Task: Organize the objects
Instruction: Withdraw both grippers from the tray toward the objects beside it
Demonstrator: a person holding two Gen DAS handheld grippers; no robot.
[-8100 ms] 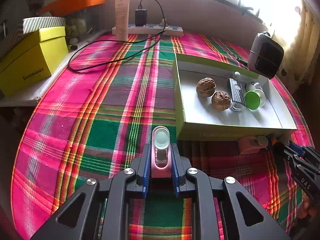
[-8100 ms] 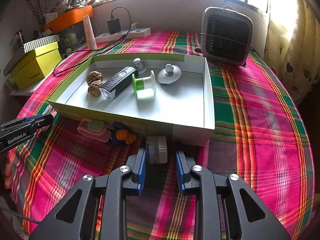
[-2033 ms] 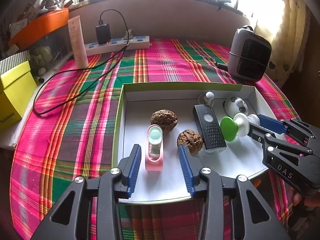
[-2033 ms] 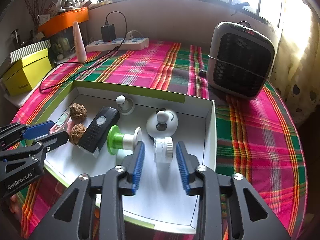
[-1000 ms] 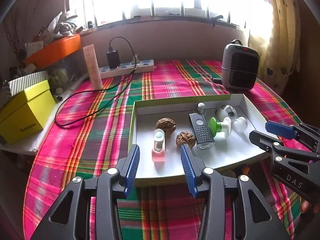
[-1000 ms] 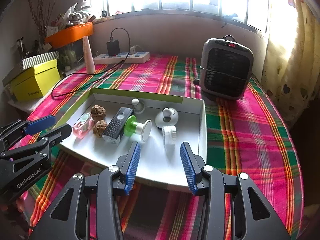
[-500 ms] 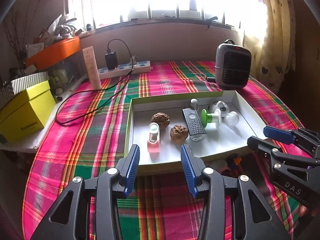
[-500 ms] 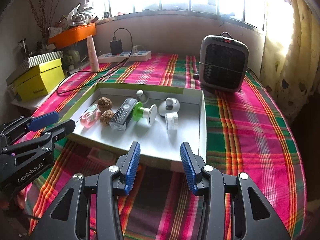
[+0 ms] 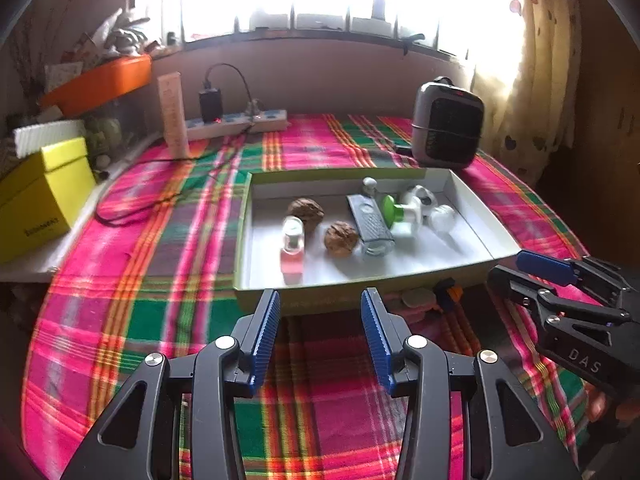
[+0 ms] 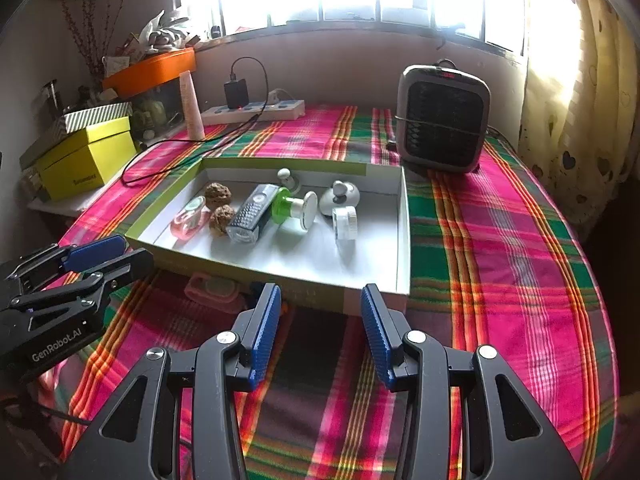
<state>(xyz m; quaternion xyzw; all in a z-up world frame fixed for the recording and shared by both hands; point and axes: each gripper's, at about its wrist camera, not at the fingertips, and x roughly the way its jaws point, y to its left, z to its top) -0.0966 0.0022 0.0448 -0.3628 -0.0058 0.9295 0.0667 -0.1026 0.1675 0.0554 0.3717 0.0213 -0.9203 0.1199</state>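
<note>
A shallow white tray with green sides (image 9: 484, 236) (image 10: 402, 240) lies on the plaid cloth. In it lie a pink bottle (image 9: 292, 245) (image 10: 188, 218), two walnuts (image 9: 306, 209) (image 9: 340, 239), a black grater (image 9: 370, 222) (image 10: 252, 212), a green-and-white spool (image 9: 394, 208) (image 10: 294, 208), a white jar (image 9: 442, 216) (image 10: 346, 222) and a white knobbed piece (image 10: 340, 196). My left gripper (image 9: 320, 322) is open and empty before the tray's near wall. My right gripper (image 10: 320, 322) is open and empty, near the tray's front right corner. A pink object (image 9: 418, 300) (image 10: 212, 290) and a blue-orange toy (image 9: 448, 290) lie on the cloth against the tray's front.
A grey heater (image 10: 442, 118) stands behind the tray's right. A power strip with charger and cable (image 10: 252, 110) and a tall tube (image 10: 192, 106) stand at the back. A yellow box (image 9: 40, 188) sits left. A curtain (image 10: 580, 80) hangs right.
Both grippers have let go of the pink bottle and the white jar in the tray, then drawn back and up. The tray now looks smaller and farther.
</note>
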